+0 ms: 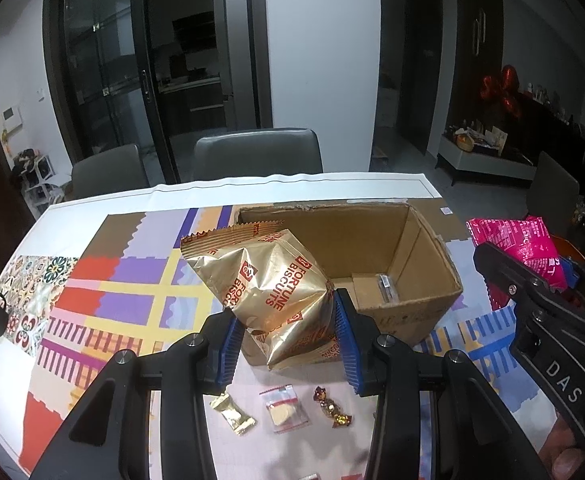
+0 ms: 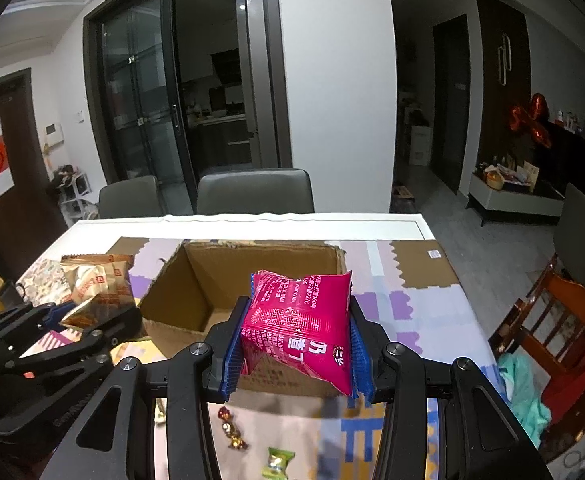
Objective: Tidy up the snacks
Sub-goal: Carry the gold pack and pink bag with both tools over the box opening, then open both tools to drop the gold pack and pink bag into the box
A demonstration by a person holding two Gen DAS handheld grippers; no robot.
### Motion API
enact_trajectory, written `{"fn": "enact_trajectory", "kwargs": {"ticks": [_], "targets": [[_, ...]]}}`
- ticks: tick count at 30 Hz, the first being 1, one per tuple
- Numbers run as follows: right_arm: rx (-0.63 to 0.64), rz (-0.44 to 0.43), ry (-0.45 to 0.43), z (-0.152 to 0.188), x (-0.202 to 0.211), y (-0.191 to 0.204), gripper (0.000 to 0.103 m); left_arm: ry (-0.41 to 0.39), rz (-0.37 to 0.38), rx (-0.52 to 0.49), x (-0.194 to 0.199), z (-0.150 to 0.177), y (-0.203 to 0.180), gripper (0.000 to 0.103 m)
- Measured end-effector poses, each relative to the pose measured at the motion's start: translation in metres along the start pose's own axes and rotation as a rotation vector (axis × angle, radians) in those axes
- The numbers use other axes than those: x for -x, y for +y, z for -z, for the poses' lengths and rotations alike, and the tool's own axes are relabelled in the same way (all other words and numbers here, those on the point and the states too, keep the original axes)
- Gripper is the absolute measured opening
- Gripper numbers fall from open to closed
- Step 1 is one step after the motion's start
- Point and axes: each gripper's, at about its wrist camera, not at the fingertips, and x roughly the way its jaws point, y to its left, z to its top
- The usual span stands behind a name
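Above the bench [image 1: 92, 208], left tongs [image 1: 288, 332] grip a gold biscuit bag [image 1: 268, 280]; right tongs [image 2: 296, 344] clamp a pink snack bag [image 2: 300, 316]. Both bags hang over the open cardboard box's [image 1: 424, 264] near rim.

Home dining room: table [image 1: 92, 208], chairs [image 1: 256, 152].

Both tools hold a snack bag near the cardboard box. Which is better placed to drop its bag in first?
Probably the left tool: its gold biscuit bag already overlaps the cardboard box opening, whereas the right tool's pink bag sits at the near wall.
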Motion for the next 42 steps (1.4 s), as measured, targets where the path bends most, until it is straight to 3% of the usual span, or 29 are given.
{"fn": "enact_trajectory", "kwargs": {"ticks": [19,42], "targets": [[0.029,0.005,0.003,-0.024,-0.039,0.009,0.046,0.038,0.026,-0.034,-0.046,-0.014,0.001,0.042],[0.055,-0.045,0.103,-0.035,-0.105,0.01,0.047,0.086,0.036,-0.065,-0.086,-0.029,-0.001,0.044]]}}
